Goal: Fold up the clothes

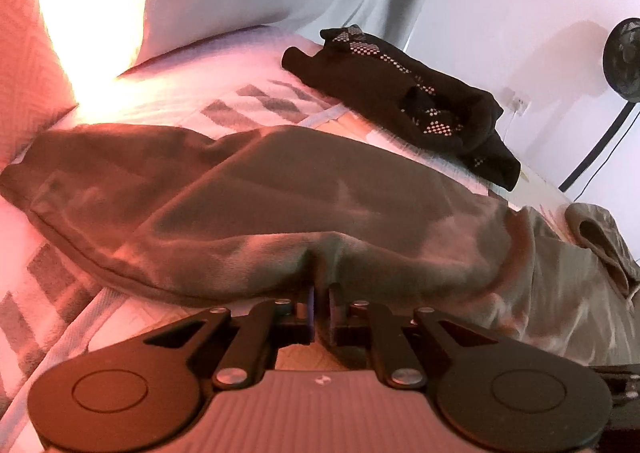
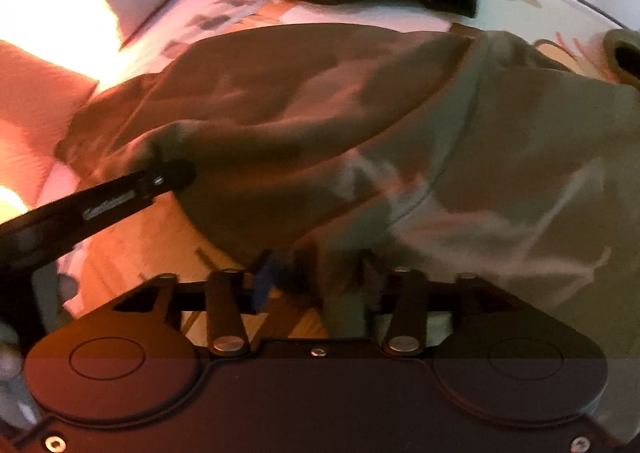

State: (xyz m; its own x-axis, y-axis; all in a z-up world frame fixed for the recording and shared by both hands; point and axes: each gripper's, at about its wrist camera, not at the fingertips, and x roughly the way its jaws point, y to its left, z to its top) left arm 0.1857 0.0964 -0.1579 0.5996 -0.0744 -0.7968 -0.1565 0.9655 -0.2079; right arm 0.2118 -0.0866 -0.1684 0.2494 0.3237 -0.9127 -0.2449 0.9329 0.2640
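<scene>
Both grippers bite the olive-green fleece garment's (image 1: 280,189) near hem.
Left gripper (image 1: 321,299) jaws nearly closed on cloth; right gripper (image 2: 320,273) jaws wider, fabric between. Garment's long axis runs crosswise ahead; black patterned garment (image 1: 404,101) beyond, patterned bed (image 1: 176,93) beneath.

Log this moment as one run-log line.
step: folding | left gripper: shut on olive garment edge | right gripper: grip unclear, blurred | black garment: apart on bed

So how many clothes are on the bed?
2. The olive green garment lies spread in front, pinched by the left gripper. The black patterned garment sits crumpled behind it. More may be hidden.
</scene>
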